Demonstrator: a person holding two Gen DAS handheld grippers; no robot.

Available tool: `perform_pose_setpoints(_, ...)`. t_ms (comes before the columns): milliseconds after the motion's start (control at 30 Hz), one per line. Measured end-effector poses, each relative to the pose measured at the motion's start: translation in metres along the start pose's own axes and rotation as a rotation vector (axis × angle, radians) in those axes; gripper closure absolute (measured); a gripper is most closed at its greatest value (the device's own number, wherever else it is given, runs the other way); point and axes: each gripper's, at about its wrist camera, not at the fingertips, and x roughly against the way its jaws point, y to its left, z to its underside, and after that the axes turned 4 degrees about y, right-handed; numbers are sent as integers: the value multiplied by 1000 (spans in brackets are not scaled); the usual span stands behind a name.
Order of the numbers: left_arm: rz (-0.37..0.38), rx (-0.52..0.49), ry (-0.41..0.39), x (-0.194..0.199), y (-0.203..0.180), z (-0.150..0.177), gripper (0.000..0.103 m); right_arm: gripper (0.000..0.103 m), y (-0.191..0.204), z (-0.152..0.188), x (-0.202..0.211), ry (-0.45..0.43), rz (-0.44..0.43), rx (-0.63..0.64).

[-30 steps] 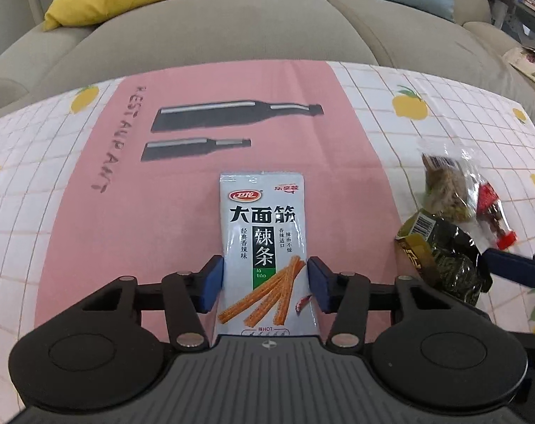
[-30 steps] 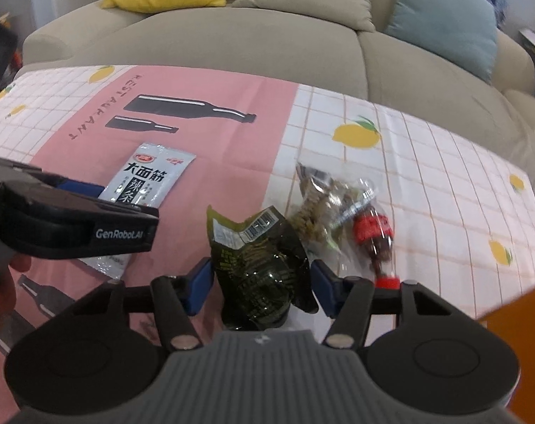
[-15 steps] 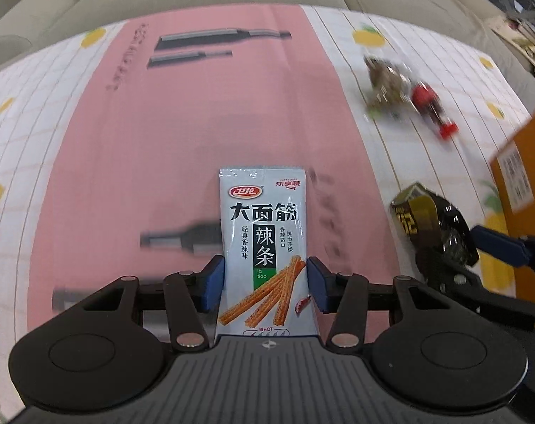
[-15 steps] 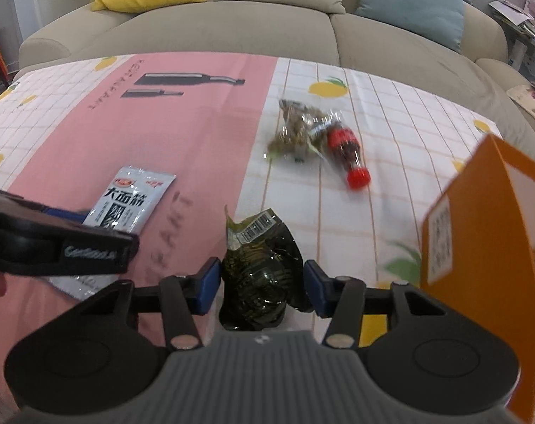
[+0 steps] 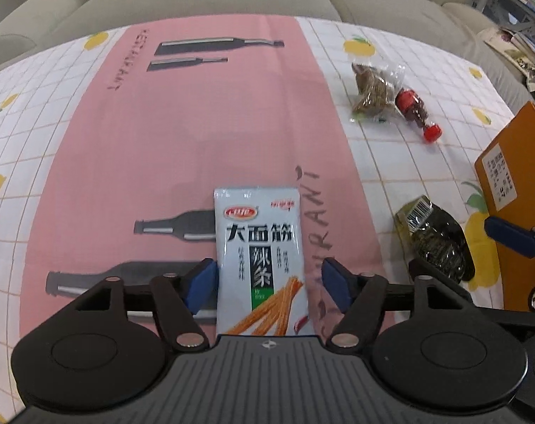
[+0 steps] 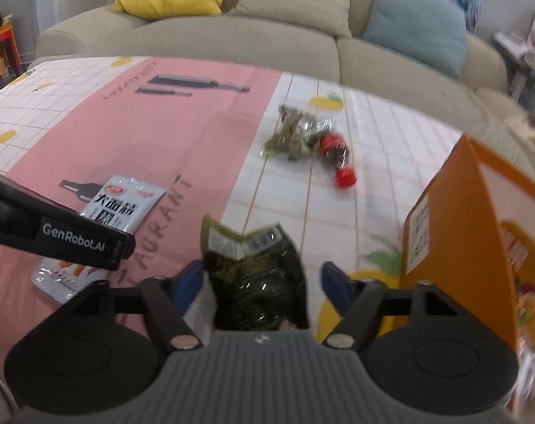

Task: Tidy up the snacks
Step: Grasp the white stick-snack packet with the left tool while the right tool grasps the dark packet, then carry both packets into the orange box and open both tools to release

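A white spicy-strip packet lies flat on the pink cloth between the fingers of my left gripper. Its jaws are opening; the right pad stands clear of the packet and the left pad sits at its edge. A dark green seaweed packet rests between the fingers of my right gripper, whose jaws are opening too, with a gap at the right pad. The same green packet shows at the right of the left wrist view. The white packet lies partly under the left gripper's body.
An orange carton stands upright close on the right, also the carton at the right edge. Farther back lie a clear bag of brown snacks and a small cola-bottle candy. A beige sofa borders the table's far side.
Both grippers carried their packets toward the near side of the table, then widened their jaws off them. The orange carton came into view on the right.
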Motion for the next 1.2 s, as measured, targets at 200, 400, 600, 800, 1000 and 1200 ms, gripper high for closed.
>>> perform_pose_setpoints(200,-18,-39,-21,-9,-5,0,19,26,0,0,-3,-26,-5,31)
perform_pose_setpoints(400,-57,-90,-41,-14,-10,5,15,28,-2,2,-11,-9,-27,15)
perform_pose_setpoints(600,-73,-53,-5,-13,-4,2,12,27,-5,4,-17,43,-61,-41)
perform_pose_setpoints(800,-62,-45,-15,-12,-5,3,24,37,-8,6,-25,104,-84,-90)
perform_pose_setpoints(1000,-66,-37,-29,-10,-9,2,47,47,-9,7,-23,101,-79,-102)
perform_pose_setpoints(1200,-49,-4,-35,-6,-10,1,49,56,-10,5,-19,101,-83,-106)
